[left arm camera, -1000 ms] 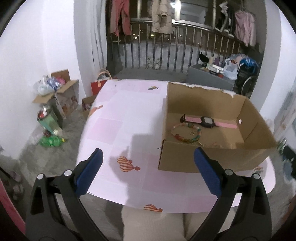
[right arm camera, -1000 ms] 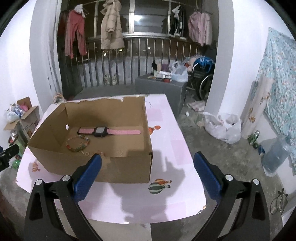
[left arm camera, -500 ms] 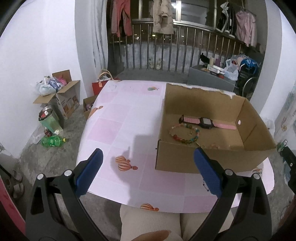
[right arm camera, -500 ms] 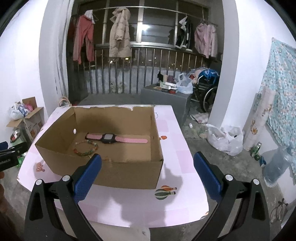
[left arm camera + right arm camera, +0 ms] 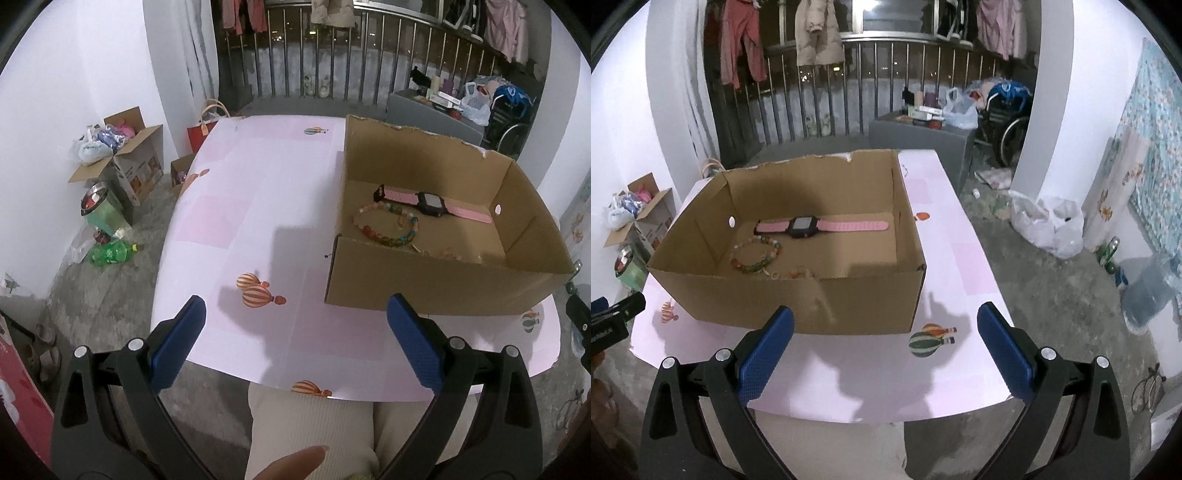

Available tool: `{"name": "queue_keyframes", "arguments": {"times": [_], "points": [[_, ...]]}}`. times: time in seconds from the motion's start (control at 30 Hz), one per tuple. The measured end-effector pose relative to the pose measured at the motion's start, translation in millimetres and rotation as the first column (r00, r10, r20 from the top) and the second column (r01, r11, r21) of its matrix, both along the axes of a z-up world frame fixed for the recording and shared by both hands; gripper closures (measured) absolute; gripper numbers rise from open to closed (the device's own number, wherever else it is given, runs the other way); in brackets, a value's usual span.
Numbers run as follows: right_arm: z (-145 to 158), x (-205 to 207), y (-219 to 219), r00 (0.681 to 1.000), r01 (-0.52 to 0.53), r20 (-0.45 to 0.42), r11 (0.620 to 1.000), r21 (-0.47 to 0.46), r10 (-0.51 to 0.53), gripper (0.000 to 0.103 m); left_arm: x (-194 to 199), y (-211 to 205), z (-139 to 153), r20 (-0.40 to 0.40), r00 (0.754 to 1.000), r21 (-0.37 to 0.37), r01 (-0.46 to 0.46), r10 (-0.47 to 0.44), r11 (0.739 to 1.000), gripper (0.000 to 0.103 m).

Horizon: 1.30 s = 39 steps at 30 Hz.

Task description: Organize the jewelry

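Right wrist view puts the cardboard box [image 5: 798, 295] straight ahead of us and a little to the left, its near wall just beyond the right tool [image 5: 885, 345], whose blue pads are spread wide and hold nothing. Inside, on the box floor, lies the pink watch [image 5: 820, 225], its strap running left to right along the far wall, across our line of reach. Nearer to us and to the left of it sits the bead bracelet [image 5: 755, 254], a loose ring, and some small gold pieces we cannot make out rest by the near wall.

From the left wrist view the box [image 5: 436, 291] stands off to the right on the pink counter [image 5: 258, 206], so our left tool [image 5: 294, 341], also spread wide and empty, would have to swing right and reach over the near wall. The watch [image 5: 432, 205] and bracelet [image 5: 388, 230] lie in the box's left half here.

We judge our right tool the better placed: the box is almost in line with it, and any reach must first clear the near wall, then come down onto the strap across its width.
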State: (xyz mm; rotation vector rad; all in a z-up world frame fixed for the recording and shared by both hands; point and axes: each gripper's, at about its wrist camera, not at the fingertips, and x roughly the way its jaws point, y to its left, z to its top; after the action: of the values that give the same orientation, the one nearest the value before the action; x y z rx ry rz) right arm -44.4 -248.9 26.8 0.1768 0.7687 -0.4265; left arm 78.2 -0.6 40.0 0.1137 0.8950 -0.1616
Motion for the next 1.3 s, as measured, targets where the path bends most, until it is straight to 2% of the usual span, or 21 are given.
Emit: {"name": "queue_keyframes", "arguments": {"times": [0.37,1.3], "points": [[-4.5,2.2,1.2,1.0,-0.003,-0.025,1.0,-0.004,0.003,0.006,-1.1,-5.6,-6.0,-0.041,0.999,0.014,0.01,-0.01,1.0,0.008],[-7.9,-1.4,-0.5,1.0,0.001,-0.031,1.0,-0.015,-0.002,0.006,-6.3,-11.9,-4.6,-0.038,0.999,0.024,0.028,-0.028,0.999,0.008]]}}
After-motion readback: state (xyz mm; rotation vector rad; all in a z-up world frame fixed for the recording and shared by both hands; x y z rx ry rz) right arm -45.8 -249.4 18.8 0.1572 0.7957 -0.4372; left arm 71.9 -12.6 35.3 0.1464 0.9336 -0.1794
